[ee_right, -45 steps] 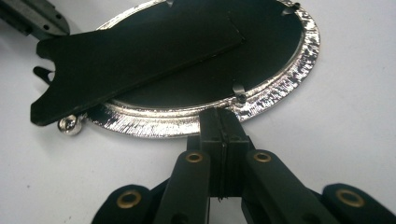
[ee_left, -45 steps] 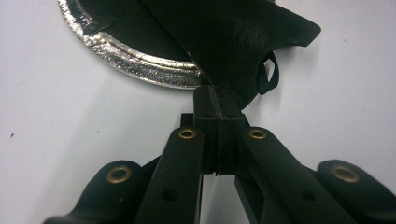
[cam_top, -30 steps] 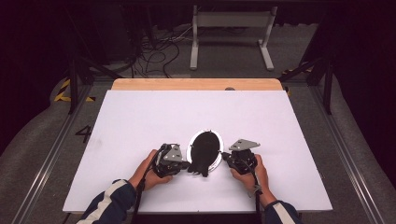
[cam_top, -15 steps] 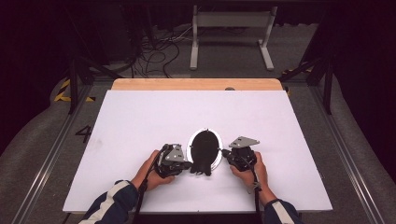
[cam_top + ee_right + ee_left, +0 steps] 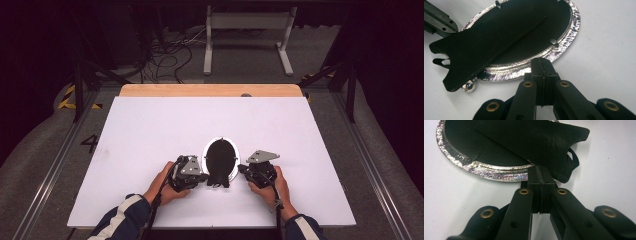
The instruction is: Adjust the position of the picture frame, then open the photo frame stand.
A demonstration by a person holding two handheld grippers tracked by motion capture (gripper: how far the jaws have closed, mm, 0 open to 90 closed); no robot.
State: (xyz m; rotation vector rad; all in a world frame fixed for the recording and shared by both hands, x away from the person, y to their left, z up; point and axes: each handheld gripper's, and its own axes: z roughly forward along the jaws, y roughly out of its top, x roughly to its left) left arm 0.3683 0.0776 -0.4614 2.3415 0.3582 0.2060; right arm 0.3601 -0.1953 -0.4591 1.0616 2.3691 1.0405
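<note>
A: Lying face-down on the white tabletop (image 5: 150, 130), near the person's edge, roughly mid-width: an oval frame (image 5: 220, 158) w/ a shiny silver rim and black back.

B: Stand?

A: Black backing stand (image 5: 524, 140) is swung up off the back, tilted. In the right tool view it runs diagonally across the frame (image 5: 564, 50) to a notched foot at the left. A small silver knob (image 5: 469, 86) sits at the rim just under that foot.

B: Left tool?

A: Left tool (image 5: 204, 176) is just left of the frame's near end. Jaws pressed together, no gap. In its own view the tips (image 5: 541, 173) meet at the rim's lower edge, right below the stand's edge. Can't tell if anything thin is caught between them; the pads look flush against each other.

B: Right tool?

A: Right tool (image 5: 242, 170) is on the other side, just right of the frame. Jaws also pressed together. Its tips (image 5: 541, 67) touch or nearly touch the silver rim; can't say which. Nothing seen between them.

B: Hands?

A: Left hand (image 5: 167, 185) and right hand (image 5: 272, 185) each wrap a tool body, striped sleeve (image 5: 120, 220) on the left arm. Both tools flank the frame, pointing inward at it.
</note>
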